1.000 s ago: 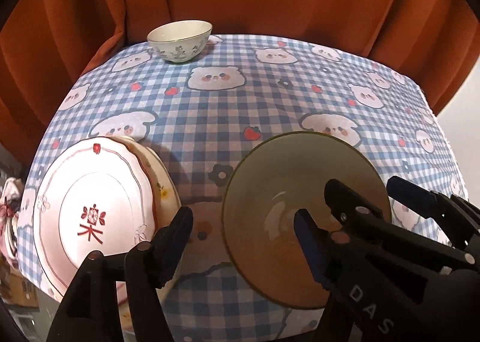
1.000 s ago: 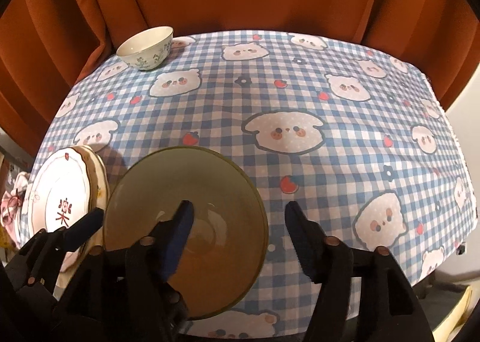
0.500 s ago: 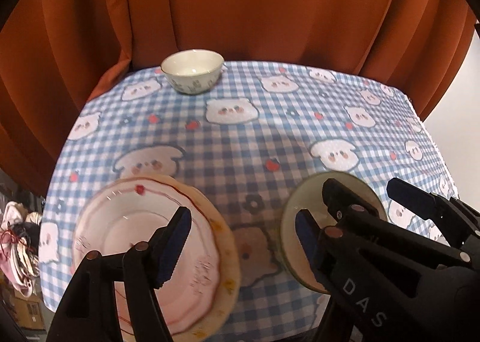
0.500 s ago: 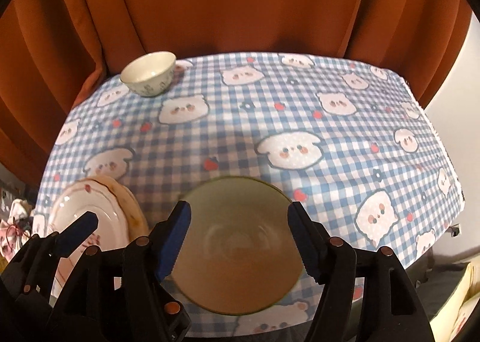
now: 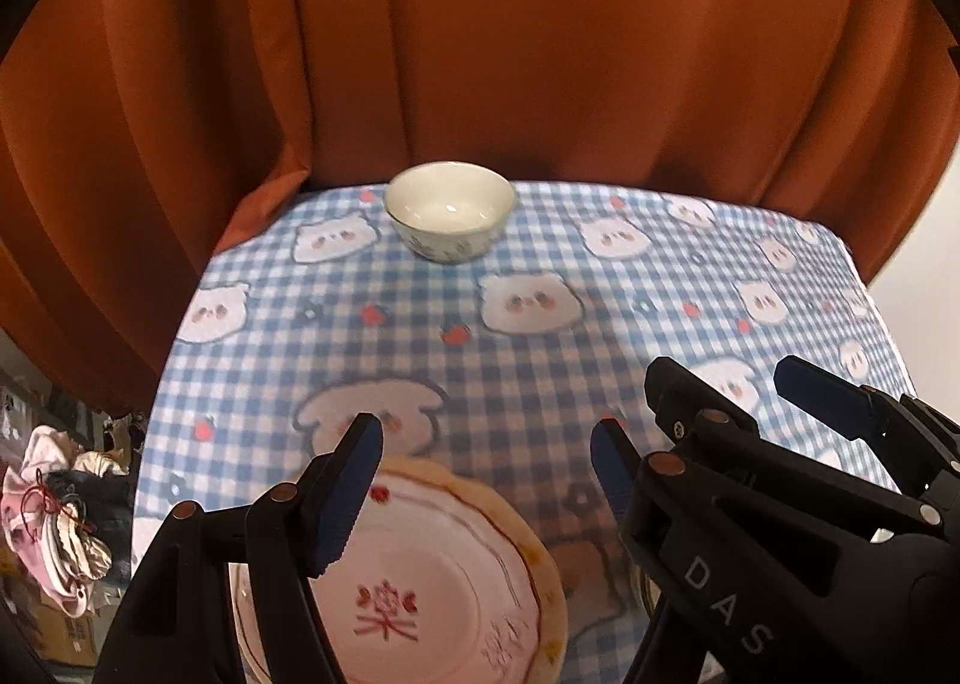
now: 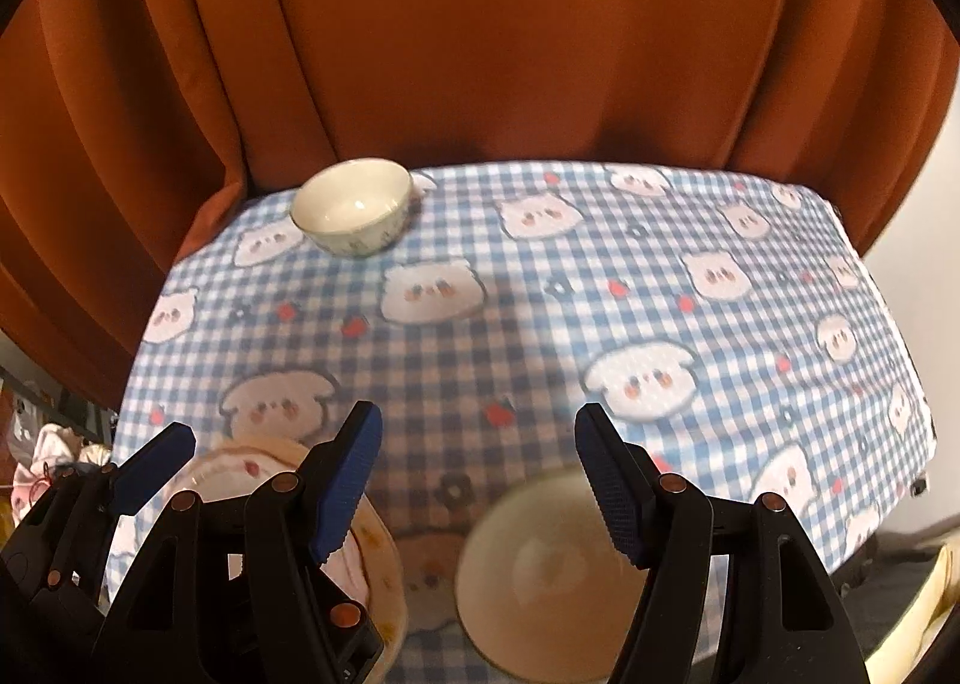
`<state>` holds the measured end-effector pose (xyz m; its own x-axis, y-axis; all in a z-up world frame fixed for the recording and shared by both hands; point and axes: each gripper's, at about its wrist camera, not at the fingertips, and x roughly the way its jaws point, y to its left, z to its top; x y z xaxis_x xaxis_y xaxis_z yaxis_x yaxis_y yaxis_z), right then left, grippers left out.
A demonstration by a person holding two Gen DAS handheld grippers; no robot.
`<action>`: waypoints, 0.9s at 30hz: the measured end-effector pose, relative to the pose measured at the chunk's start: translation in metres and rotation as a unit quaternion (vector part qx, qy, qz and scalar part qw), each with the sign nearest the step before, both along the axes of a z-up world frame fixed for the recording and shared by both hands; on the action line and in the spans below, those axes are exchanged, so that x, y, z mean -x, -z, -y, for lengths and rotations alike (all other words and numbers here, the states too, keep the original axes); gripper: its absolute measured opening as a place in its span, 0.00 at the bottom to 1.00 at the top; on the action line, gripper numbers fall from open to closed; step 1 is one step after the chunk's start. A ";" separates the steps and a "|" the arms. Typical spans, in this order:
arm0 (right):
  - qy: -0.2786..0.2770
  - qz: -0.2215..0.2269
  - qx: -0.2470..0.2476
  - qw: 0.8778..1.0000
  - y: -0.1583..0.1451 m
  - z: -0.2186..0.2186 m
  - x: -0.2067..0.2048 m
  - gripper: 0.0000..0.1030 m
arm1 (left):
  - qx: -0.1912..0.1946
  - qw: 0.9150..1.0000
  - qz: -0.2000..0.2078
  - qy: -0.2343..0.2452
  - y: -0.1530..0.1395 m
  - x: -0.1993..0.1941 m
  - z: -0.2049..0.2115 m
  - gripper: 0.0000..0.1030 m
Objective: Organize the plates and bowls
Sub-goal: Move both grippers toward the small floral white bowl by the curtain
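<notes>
Green bowl (image 6: 540,576) lies beneath the gaping right tool (image 6: 480,480).

Both wrist cams sit above the near table edge, pitched down and forward toward the small white bowl (image 5: 450,210) (image 6: 353,206) at the far edge by the orange curtain (image 5: 480,42). Left cam is over the stacked plates (image 5: 432,582); right cam sits right of it. Shared: bowl, checkered tablecloth (image 5: 540,360) (image 6: 540,324), plates (image 6: 372,552), curtain.
</notes>
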<state>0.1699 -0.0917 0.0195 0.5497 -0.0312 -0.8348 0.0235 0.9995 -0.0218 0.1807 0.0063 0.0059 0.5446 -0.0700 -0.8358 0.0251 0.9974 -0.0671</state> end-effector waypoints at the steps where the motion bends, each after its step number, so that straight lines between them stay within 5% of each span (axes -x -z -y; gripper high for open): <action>1: -0.007 0.001 0.000 1.000 -0.001 -0.003 -0.007 0.69 | -0.001 1.000 0.001 -0.007 -0.001 -0.006 -0.002 0.72; 27: -0.131 0.010 -0.047 0.990 0.020 -0.022 -0.208 0.69 | -0.057 0.983 0.012 -0.176 0.027 -0.164 -0.019 0.70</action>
<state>0.3777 -0.0697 -0.0001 0.5447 0.1923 -0.8163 -0.2383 0.9687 0.0693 0.3446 0.0248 -0.0215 0.5371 0.2197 -0.8144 -0.3231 0.9454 0.0420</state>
